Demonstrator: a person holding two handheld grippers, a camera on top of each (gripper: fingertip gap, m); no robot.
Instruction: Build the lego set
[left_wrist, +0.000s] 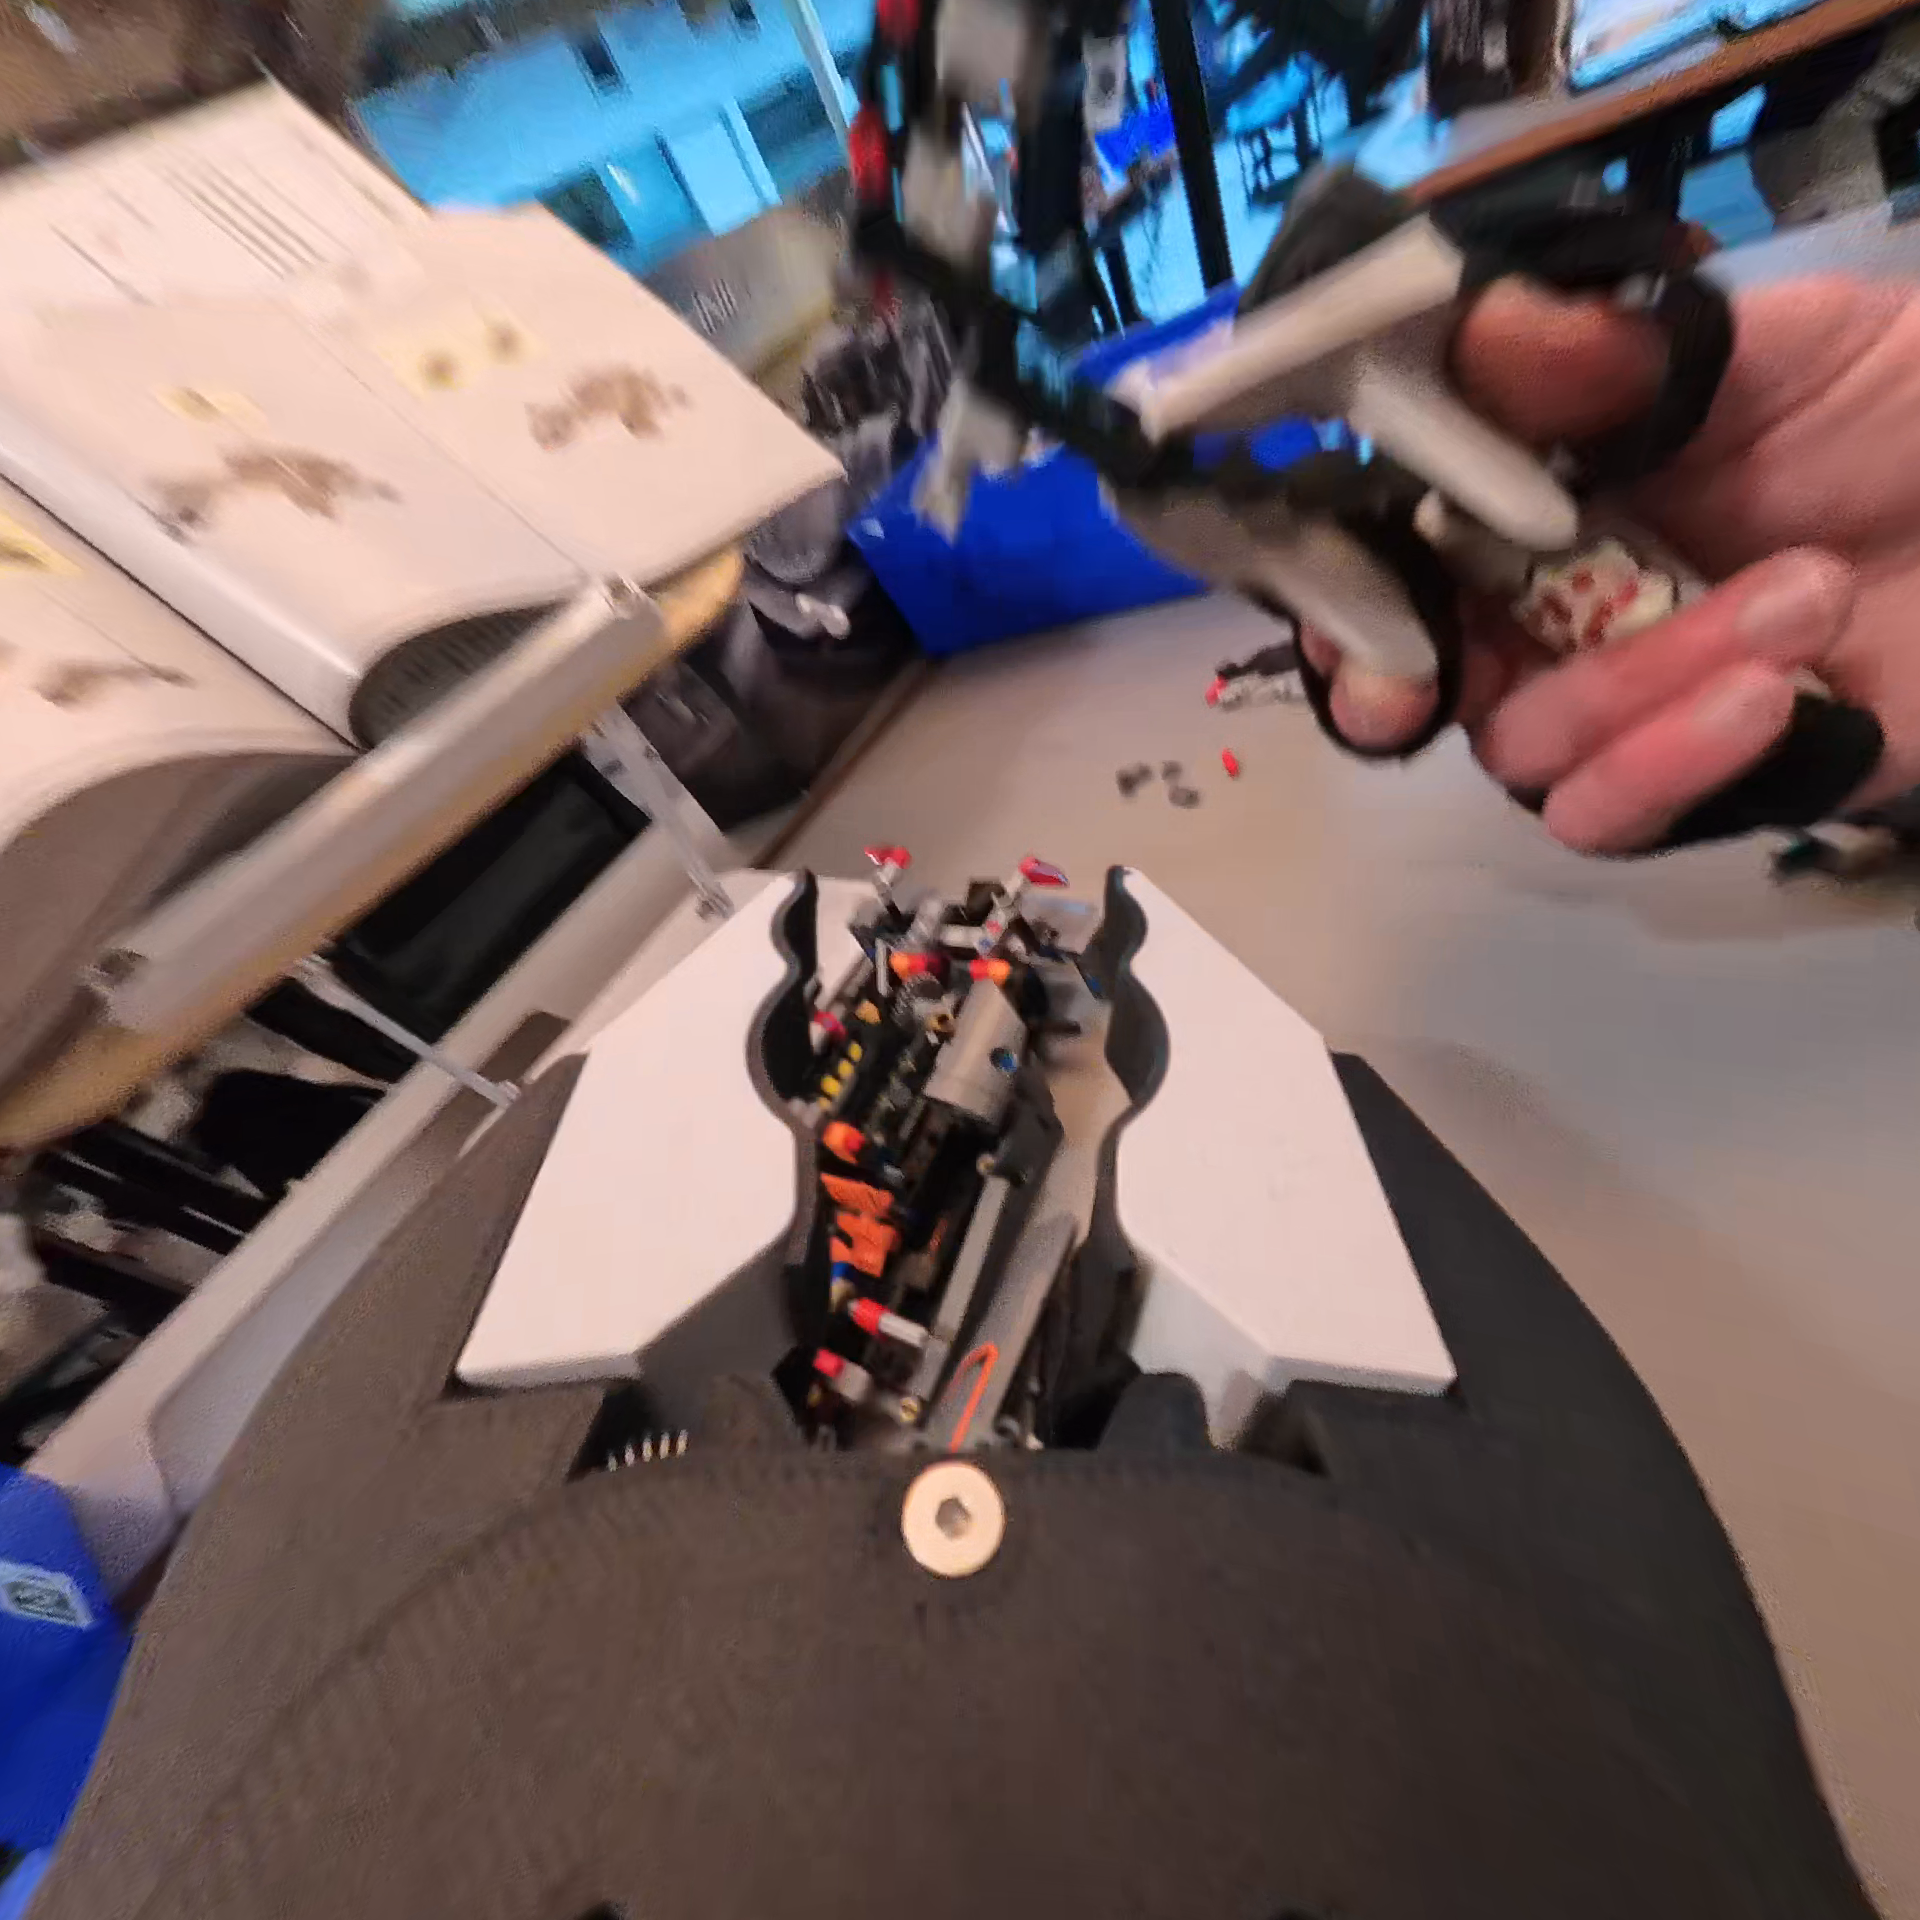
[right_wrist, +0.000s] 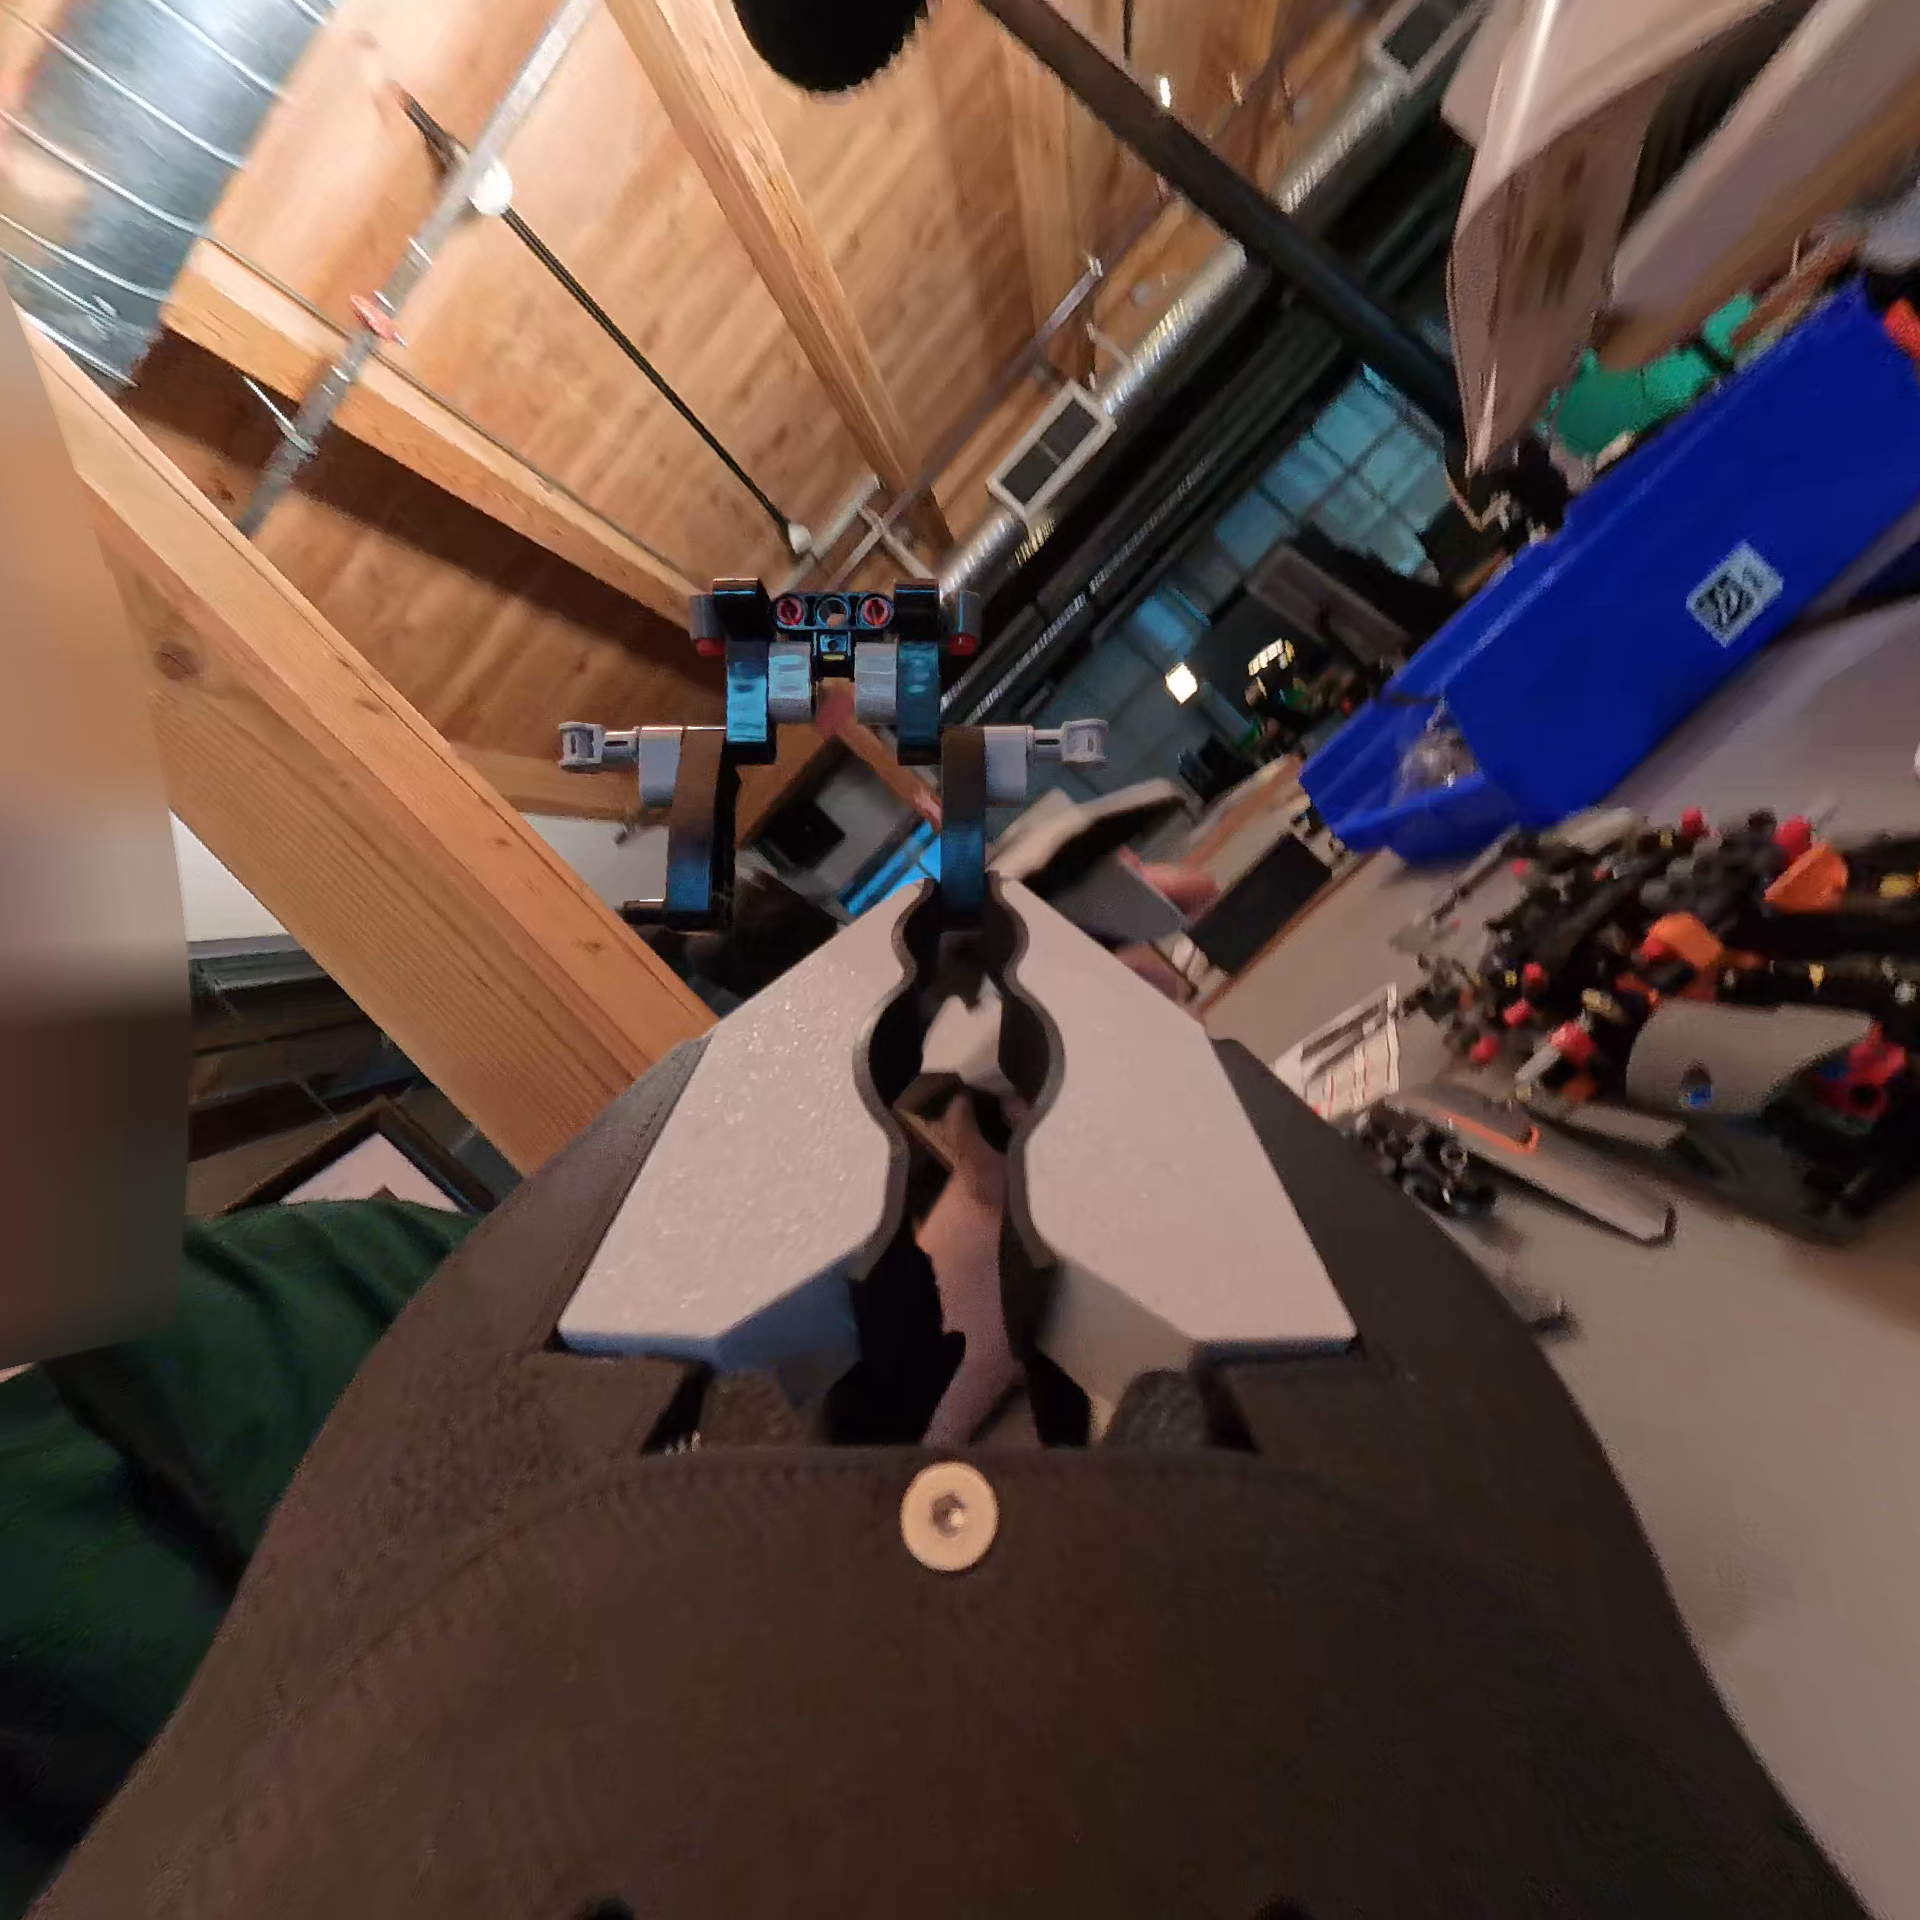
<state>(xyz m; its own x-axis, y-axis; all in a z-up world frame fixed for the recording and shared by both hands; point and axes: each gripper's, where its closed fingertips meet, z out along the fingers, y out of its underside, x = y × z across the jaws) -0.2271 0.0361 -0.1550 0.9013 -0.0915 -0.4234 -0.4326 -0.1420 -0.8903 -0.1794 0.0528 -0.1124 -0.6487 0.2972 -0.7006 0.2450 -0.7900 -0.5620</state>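
Grey table (right_wrist: 1714, 1455). On it, right wrist view: large black-orange-red lego build (right_wrist: 1683, 997) on the right side; blue bin (right_wrist: 1621, 665) behind it; a printed sheet (right_wrist: 1351, 1049) just left of the build. Left wrist view: loose small grey and red pieces (left_wrist: 1174, 779) scattered mid-table; blue bin (left_wrist: 997, 540) at far edge.

Both views are evenly and fairly brightly lit, with cool blue daylight at the far windows (left_wrist: 582, 125). Motion blur smears the open booklet (left_wrist: 343, 416) and the person's hand (left_wrist: 1714, 561) above the sharper lego chassis (left_wrist: 925, 1122). In the right wrist view, the lego frame (right_wrist: 831, 727) is crisp while the blue bin (right_wrist: 1662, 623) to its right is soft; wide-angle bending curves the edges
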